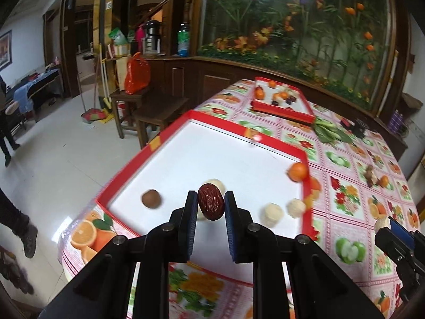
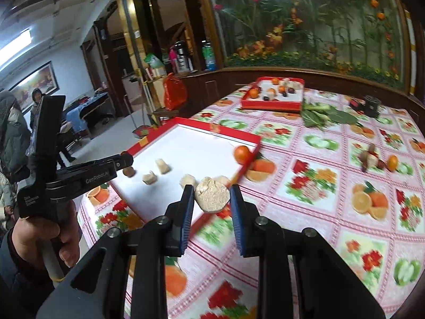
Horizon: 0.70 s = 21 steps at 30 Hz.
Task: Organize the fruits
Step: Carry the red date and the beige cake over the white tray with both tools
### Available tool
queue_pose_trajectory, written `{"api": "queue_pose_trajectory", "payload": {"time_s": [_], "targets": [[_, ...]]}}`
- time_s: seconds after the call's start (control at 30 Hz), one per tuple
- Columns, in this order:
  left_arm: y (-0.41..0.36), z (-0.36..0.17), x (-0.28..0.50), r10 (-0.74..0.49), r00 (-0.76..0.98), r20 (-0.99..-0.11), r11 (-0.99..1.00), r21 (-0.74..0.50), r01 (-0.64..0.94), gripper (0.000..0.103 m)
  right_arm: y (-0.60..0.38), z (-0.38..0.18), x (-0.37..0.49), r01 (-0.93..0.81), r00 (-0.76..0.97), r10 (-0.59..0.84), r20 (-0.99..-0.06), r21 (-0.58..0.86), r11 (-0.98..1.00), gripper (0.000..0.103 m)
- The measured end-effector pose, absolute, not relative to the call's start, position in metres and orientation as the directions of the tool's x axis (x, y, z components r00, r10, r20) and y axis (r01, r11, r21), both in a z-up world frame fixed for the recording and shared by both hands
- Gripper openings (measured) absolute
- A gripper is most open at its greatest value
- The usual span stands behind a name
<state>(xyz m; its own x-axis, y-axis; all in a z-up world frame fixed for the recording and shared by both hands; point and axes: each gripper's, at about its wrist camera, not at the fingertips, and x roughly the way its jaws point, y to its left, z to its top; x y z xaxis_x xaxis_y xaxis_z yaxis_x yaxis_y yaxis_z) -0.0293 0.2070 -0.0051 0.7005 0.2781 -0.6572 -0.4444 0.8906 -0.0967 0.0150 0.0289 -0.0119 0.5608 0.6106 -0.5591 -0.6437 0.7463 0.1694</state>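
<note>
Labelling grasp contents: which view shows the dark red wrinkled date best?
Left wrist view: the dark red wrinkled date sits centred and sharp between the left gripper fingers. In the right wrist view that gripper's own body hides it.

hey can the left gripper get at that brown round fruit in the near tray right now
Probably not as things stand. The left gripper is already shut on a red date, so its jaws are occupied. The path itself looks free: the brown round fruit sits alone on the white tray floor, just left of the gripper.
</note>
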Motion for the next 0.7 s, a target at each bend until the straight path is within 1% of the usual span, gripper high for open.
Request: {"api": "queue_pose_trajectory", "payload": {"time_s": [0.2, 0.37, 0.7], "targets": [[0.216, -0.006, -0.005, 0.274, 0.693, -0.667, 0.898, -0.079, -0.432, 0.019, 0.064, -0.023, 0.021, -0.691, 0.501, 0.645, -0.577, 0.182, 0.7, 0.029], [0.215, -0.01, 0.03, 0.294, 0.674, -0.678, 0.907, -0.025, -0.42, 0.019, 0.086, -0.043, 0.028, -0.708, 0.453, 0.644, -0.617, 0.19, 0.681, 0.029], [0.224, -0.027, 0.066, 0.314, 0.616, -0.722, 0.897, 0.013, -0.442, 0.019, 0.096, -0.062, 0.044, -0.709, 0.42, 0.628, -0.655, 0.195, 0.678, 0.029]]}}
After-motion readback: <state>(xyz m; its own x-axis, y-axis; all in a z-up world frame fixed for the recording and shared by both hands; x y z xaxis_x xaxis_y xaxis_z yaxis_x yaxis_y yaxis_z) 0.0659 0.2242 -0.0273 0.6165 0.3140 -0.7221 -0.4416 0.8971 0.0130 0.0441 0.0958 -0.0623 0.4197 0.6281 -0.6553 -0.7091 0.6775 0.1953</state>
